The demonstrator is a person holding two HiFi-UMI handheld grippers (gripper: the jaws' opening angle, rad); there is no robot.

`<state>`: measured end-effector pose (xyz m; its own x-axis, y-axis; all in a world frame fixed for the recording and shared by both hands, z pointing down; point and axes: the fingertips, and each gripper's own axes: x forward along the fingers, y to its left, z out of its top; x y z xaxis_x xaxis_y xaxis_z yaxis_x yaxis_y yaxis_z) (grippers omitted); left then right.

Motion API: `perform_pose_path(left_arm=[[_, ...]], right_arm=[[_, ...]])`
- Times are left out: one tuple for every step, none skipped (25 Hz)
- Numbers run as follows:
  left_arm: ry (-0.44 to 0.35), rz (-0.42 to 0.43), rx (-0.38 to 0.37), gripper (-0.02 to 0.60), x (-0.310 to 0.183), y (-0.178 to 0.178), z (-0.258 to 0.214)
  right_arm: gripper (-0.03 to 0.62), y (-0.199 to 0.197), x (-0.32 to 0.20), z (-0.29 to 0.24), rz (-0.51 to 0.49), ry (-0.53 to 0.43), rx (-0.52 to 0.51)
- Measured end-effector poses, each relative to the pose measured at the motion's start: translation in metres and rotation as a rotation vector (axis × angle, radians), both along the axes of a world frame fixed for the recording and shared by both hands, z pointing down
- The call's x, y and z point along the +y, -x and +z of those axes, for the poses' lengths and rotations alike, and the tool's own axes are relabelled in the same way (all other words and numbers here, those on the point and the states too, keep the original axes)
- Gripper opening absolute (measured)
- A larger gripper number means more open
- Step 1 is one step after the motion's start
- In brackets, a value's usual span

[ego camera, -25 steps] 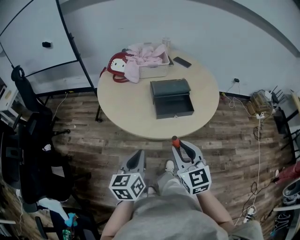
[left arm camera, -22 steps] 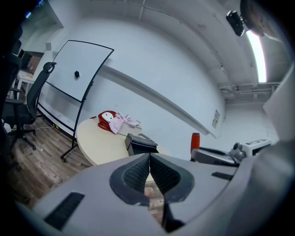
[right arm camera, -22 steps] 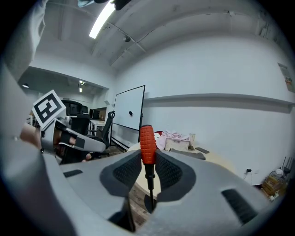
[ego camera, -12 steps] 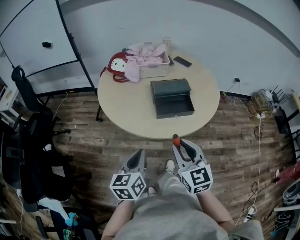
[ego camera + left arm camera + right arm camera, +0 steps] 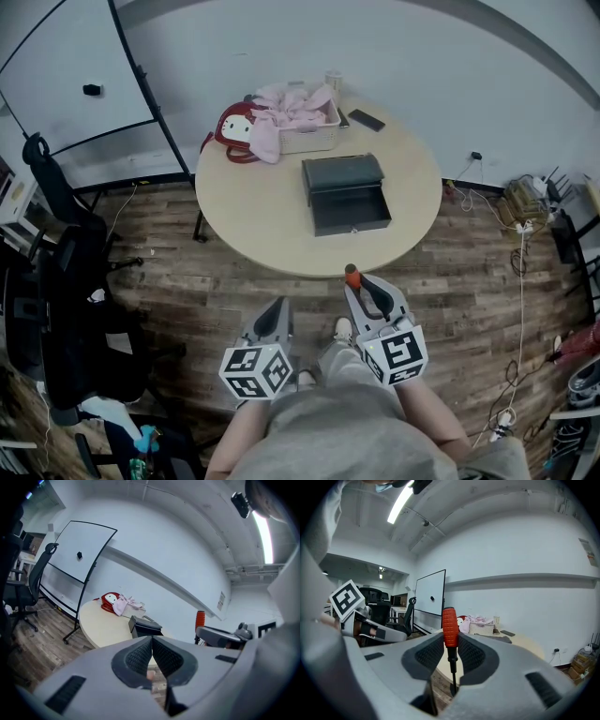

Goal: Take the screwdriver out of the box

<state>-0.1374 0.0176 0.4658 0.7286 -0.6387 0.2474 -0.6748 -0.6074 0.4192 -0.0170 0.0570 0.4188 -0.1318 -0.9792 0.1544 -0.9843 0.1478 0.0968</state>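
Observation:
My right gripper [image 5: 356, 286] is shut on a red-handled screwdriver [image 5: 450, 629], which stands upright between the pads with its dark shaft pointing down; the handle's top [image 5: 352, 277] shows just off the round table's [image 5: 253, 216] near edge. The dark metal box [image 5: 345, 194] lies open on the table, apart from both grippers. My left gripper [image 5: 274, 314] hangs beside the right one over the wooden floor, its jaws [image 5: 152, 640] closed tip to tip with nothing between them.
A white basket with pink cloth [image 5: 302, 117], a red and white bag [image 5: 234, 131] and a black phone [image 5: 366, 120] sit at the table's far side. A whiteboard stand [image 5: 155, 103] is to the left, office chairs [image 5: 56, 281] further left, cables [image 5: 516, 225] on the floor at right.
The picture has shifted slightly; both grippers stay almost where they were, and the screwdriver remains held in the right one.

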Motion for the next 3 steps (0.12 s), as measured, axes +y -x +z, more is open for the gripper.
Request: perform_pose_path(left_arm=[[0.000,0.000,0.001,0.003,-0.0002,0.0003,0.0003],[0.001,0.000,0.001,0.003,-0.0005,0.0005,0.0006],[0.001,0.000,0.002,0.003,-0.0007,0.0007,0.0009]], right_arm=[[0.080,0.0008,-0.0006,-0.0002,-0.002,-0.002,0.000],[0.080,0.0015,-0.0011,-0.0003,-0.003,-0.003,-0.001],[0.080,0.0022,-0.0016,-0.0004,-0.004,-0.004,-0.002]])
